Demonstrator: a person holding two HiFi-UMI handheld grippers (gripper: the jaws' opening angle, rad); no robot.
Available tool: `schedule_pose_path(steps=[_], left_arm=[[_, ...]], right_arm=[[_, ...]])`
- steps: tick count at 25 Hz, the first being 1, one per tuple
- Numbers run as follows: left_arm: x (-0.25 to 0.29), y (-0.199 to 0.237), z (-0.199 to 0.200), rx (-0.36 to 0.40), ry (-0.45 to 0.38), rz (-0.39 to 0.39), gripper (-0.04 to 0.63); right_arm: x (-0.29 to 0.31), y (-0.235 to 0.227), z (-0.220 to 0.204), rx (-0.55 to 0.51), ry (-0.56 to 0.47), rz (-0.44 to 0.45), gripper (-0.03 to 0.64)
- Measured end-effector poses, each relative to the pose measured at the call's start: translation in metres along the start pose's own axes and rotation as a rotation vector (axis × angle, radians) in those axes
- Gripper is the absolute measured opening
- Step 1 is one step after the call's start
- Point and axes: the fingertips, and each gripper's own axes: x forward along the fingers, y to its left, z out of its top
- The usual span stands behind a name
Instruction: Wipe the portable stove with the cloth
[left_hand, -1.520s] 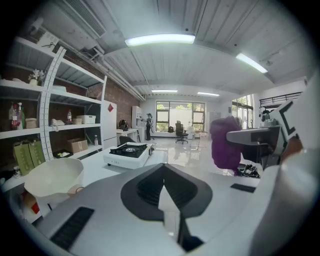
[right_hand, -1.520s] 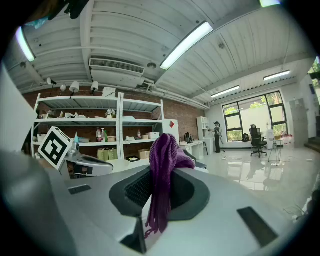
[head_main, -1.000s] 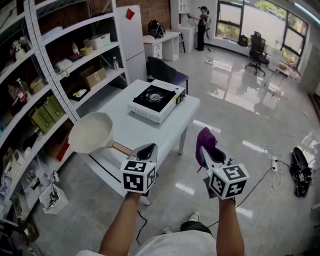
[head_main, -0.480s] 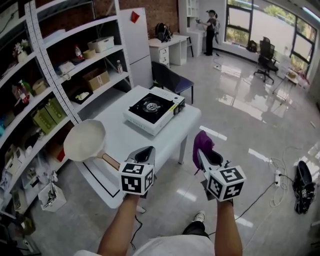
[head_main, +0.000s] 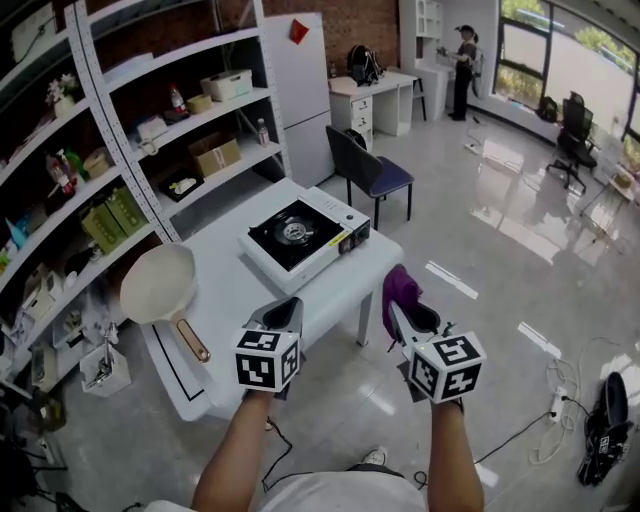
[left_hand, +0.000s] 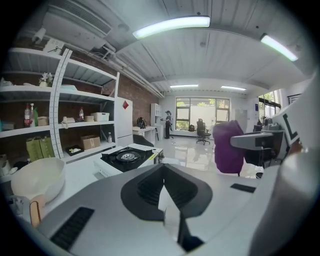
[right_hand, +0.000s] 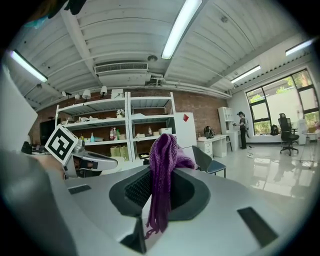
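Note:
The portable stove, white with a black top and round burner, sits at the far end of a white table; it also shows in the left gripper view. My right gripper hangs in the air off the table's near right corner, shut on a purple knitted cloth that droops from its jaws. My left gripper is over the table's near edge, jaws shut with nothing in them. A cream pan with a wooden handle lies on the table, left of that gripper and apart from it.
Metal shelving full of boxes and bottles runs along the left. A blue chair and a white fridge stand beyond the table. A person stands far back. Cables and a bag lie on the floor at right.
The pan's handle reached the left gripper's tips before; now the pan lies on the table apart from it. The view has shifted right. The right gripper keeps the cloth.

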Motion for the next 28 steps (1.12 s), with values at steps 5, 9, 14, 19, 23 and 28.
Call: schedule_pose_path(steps=[5, 9, 14, 19, 23, 28], left_arm=[[0.018, -0.008, 0.009, -0.023, 0.010, 0.079, 0.005], [0.026, -0.009, 0.009, -0.035, 0.020, 0.130, 0.005], [0.038, -0.009, 0.011, -0.041, 0.026, 0.171, 0.005], [0.051, -0.005, 0.010, -0.046, 0.034, 0.194, 0.005], [0.058, 0.008, 0.009, -0.057, 0.031, 0.215, 0.005], [0.067, 0.033, 0.004, -0.086, 0.029, 0.246, 0.005]], right_arm=[[0.014, -0.033, 0.004, 0.001, 0.014, 0.076, 0.063], [0.027, -0.046, 0.003, 0.004, 0.021, 0.131, 0.063], [0.042, -0.057, 0.002, 0.006, 0.029, 0.186, 0.063], [0.064, -0.060, 0.001, 0.008, 0.043, 0.231, 0.063], [0.087, -0.053, 0.000, 0.005, 0.056, 0.271, 0.063], [0.123, -0.032, -0.003, -0.016, 0.086, 0.339, 0.063]])
